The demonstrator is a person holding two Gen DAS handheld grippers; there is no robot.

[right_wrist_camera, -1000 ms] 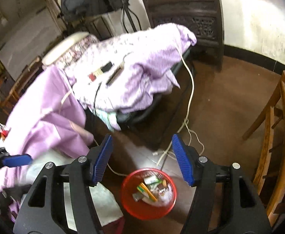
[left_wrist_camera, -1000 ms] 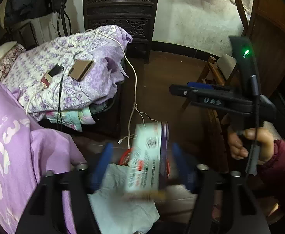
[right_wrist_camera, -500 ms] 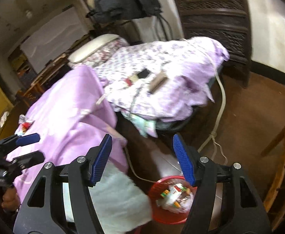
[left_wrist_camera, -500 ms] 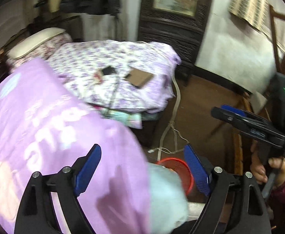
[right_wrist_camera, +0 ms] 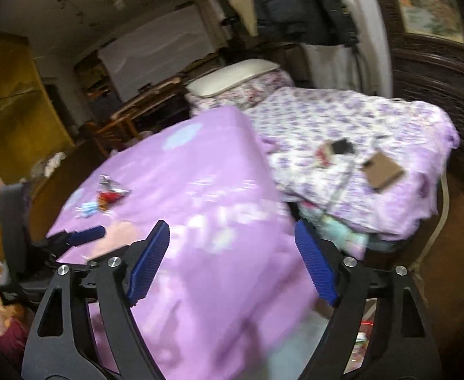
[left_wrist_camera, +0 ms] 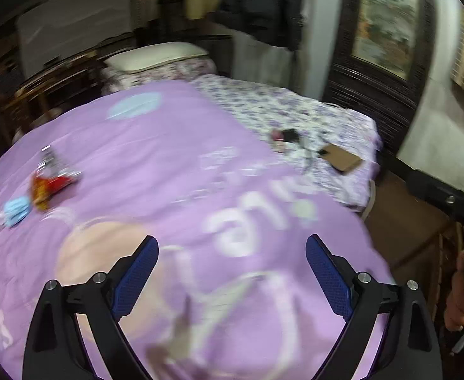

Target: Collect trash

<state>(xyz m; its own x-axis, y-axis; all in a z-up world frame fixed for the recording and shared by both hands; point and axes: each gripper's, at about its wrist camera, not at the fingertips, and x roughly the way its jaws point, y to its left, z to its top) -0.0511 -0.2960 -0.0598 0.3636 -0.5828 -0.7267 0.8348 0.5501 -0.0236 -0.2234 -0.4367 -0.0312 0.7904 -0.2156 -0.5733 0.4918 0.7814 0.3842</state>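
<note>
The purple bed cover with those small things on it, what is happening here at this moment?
A person is collecting trash with a hand-held gripper in each hand. The left hand-held gripper and the right hand-held gripper are both empty, jaws opening, above the purple bed cover. A red snack wrapper and a crumpled blue face mask lie on it, not yet picked up. The red trash bin with earlier litter shows at the bed's edge.

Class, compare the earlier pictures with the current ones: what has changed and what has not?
The left gripper let go of the printed box; its jaws, now empty, are opening. Both views swung from the red bin to the purple quilt. The right gripper stays empty, opening. Wrappers remain uncollected.
</note>
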